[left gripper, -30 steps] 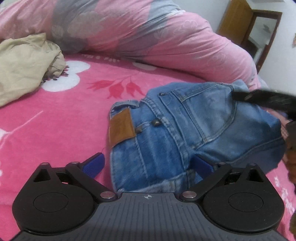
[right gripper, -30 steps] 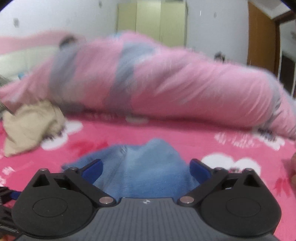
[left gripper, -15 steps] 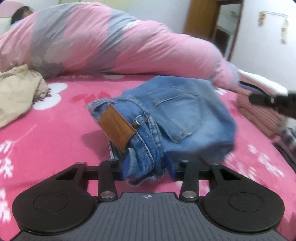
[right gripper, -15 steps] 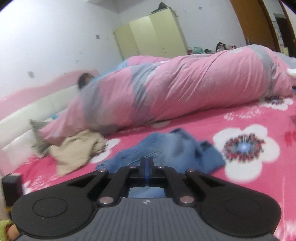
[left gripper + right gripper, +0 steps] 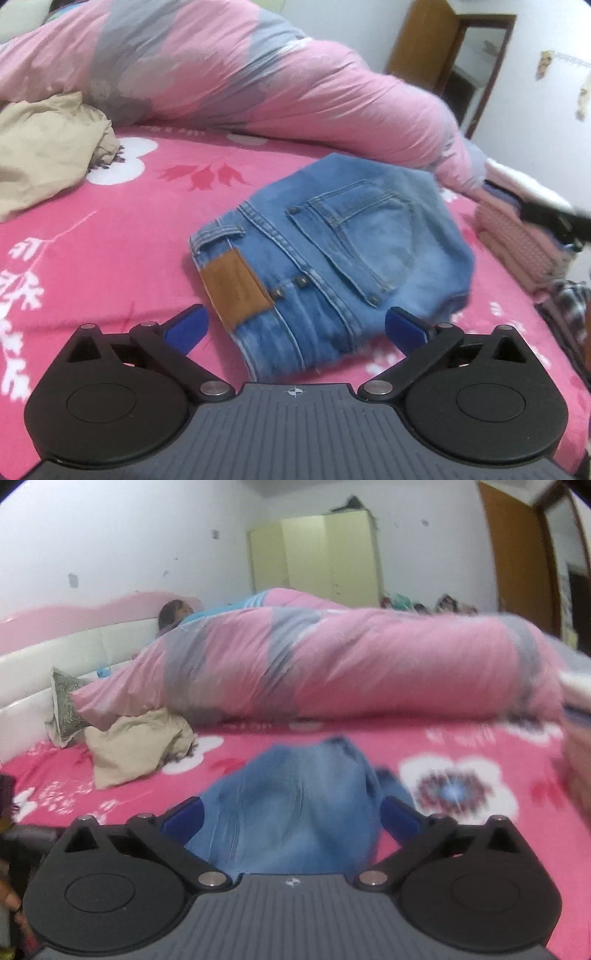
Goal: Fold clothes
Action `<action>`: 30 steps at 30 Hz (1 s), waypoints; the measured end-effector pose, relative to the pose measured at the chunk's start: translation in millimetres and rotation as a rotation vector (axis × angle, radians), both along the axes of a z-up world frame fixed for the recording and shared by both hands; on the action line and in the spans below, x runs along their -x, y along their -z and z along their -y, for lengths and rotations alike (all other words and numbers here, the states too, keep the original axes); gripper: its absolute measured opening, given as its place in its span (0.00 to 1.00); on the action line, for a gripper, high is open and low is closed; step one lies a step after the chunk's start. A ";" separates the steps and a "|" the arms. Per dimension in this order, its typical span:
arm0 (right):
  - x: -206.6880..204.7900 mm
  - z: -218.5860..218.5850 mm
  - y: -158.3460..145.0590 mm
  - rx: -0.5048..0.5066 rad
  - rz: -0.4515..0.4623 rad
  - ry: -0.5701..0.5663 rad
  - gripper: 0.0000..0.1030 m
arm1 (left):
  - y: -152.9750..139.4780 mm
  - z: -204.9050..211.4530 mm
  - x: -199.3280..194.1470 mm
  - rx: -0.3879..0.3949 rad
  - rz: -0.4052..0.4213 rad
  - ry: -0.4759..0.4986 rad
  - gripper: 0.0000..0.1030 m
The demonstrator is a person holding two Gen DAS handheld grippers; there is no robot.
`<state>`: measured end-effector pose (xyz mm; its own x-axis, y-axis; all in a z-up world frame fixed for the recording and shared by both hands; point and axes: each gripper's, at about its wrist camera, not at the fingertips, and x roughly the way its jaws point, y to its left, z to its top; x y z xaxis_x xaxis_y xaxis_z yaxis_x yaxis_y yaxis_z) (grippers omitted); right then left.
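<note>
Bedsheet (image 5: 122, 236), bright pink with white flowers, fills both views. At far left on it lies a crumpled beige garment (image 5: 44, 147), close against the long pink and grey quilt (image 5: 229, 74) that runs across the far side of the bed. In the middle, the folded blue jeans (image 5: 332, 251) lie flat on the sheet, back pocket and brown leather patch (image 5: 236, 291) facing up. The left gripper (image 5: 295, 328) hovers at their near edge; its jaws have just been opening and now stand wide, the denim lying between the blue pads untouched. The right gripper (image 5: 291, 812) has likewise just sprung wide, with the jeans' fabric between its pads but free. At right sits a stack of folded clothes (image 5: 517, 236).
</note>
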<state>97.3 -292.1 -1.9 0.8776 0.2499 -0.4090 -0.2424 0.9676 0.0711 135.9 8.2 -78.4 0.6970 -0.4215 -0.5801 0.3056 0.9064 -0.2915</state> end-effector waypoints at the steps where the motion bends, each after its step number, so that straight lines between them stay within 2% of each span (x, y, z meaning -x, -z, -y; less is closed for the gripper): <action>1: -22.9 -6.9 1.7 0.035 -0.013 -0.001 1.00 | 2.8 2.3 -6.0 -0.007 -0.004 0.005 1.00; 3: -70.3 -19.1 10.6 0.080 -0.065 0.015 1.00 | 10.8 8.9 -15.9 -0.034 -0.012 0.007 0.97; 5: -112.9 -24.9 28.0 0.101 -0.155 0.025 0.98 | 18.4 12.8 -21.3 -0.058 -0.012 0.007 0.88; 6: -127.7 -27.2 38.0 0.120 -0.188 0.040 0.92 | 21.7 14.7 -22.8 -0.065 0.002 0.003 0.76; 8: -139.7 -26.2 52.6 0.093 -0.206 0.040 0.42 | 23.6 18.9 -19.0 -0.077 0.071 -0.010 0.64; 9: -135.0 -24.8 55.8 0.059 -0.186 0.037 0.33 | 22.0 21.1 -15.6 -0.086 0.106 -0.011 0.52; 10: -124.9 -24.3 54.9 0.052 -0.145 0.045 0.21 | 20.4 23.4 -12.3 -0.094 0.142 -0.011 0.45; 11: -113.6 -24.2 51.8 0.058 -0.096 0.054 0.07 | 18.3 24.4 -10.3 -0.092 0.158 -0.018 0.43; 13: -92.1 -17.3 41.3 0.015 -0.028 0.071 0.06 | 11.0 22.7 -6.9 -0.085 0.187 -0.023 0.31; 17: -28.0 2.6 14.4 -0.131 0.076 0.071 0.06 | -16.8 11.8 7.9 -0.065 0.282 0.008 0.27; 19: 11.0 3.9 4.9 -0.185 0.125 0.041 0.06 | -32.4 0.4 25.7 -0.068 0.350 0.046 0.27; 21: 54.2 1.1 2.7 -0.247 0.149 -0.016 0.06 | -40.0 -13.7 42.4 -0.069 0.383 0.063 0.27; 23: 91.2 -9.0 16.3 -0.258 0.116 -0.059 0.06 | -34.2 -29.6 57.1 -0.096 0.363 0.086 0.28; 25: 115.6 -25.4 43.0 -0.205 0.031 -0.079 0.06 | -20.9 -41.0 66.6 -0.138 0.308 0.112 0.31; 27: 136.3 -38.0 68.1 -0.154 -0.054 -0.088 0.07 | -2.2 -50.0 67.3 -0.154 0.198 0.122 0.36; 28: 141.9 -39.4 78.6 -0.134 -0.096 -0.079 0.07 | 3.1 -55.4 69.3 -0.152 0.156 0.128 0.38; 30: 150.4 -35.7 78.1 -0.130 -0.132 -0.089 0.09 | 0.3 -66.0 76.3 -0.110 0.151 0.105 0.40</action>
<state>-53.1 -256.4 -80.0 0.7905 0.3822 -0.4786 -0.3065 0.9234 0.2311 59.7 74.2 -78.7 0.7349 -0.4368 -0.5188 0.4331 0.8909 -0.1367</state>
